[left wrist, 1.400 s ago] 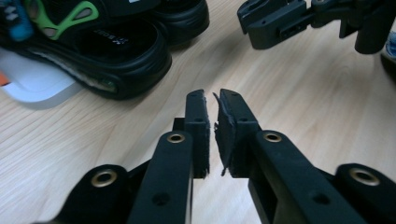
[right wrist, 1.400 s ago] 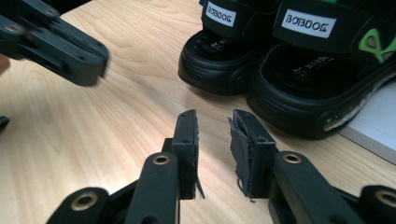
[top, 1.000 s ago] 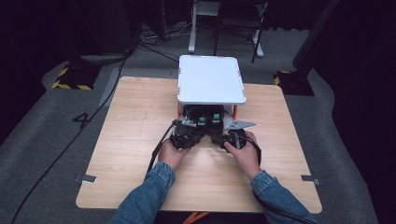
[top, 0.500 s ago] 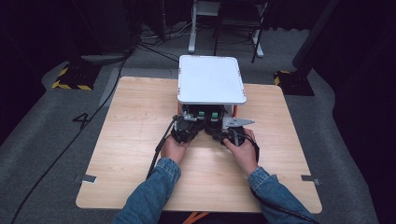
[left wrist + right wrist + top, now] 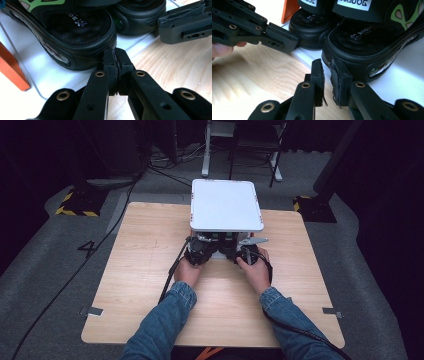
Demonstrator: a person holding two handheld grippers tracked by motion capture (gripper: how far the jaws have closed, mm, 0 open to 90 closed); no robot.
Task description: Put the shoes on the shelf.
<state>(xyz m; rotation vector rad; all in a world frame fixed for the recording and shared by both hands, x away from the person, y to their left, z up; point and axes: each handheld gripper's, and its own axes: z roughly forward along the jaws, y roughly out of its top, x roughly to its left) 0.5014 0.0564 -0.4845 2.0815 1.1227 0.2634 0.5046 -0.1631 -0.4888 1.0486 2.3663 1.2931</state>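
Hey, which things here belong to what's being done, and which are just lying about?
In the job: black sandals; white tray under them; left tool, shut; right tool, jaws have just been closing, nothing between them.
Lying about: floor cables; yellow-black striped base; chair legs.

Matt black rubbery sandals [image 5: 82, 37], pale wood-grain table [image 5: 150, 250]

Fixed overhead view of the table [image 5: 150, 270]; two close, low fingers-mounted views sharing the sandals [image 5: 75, 37].
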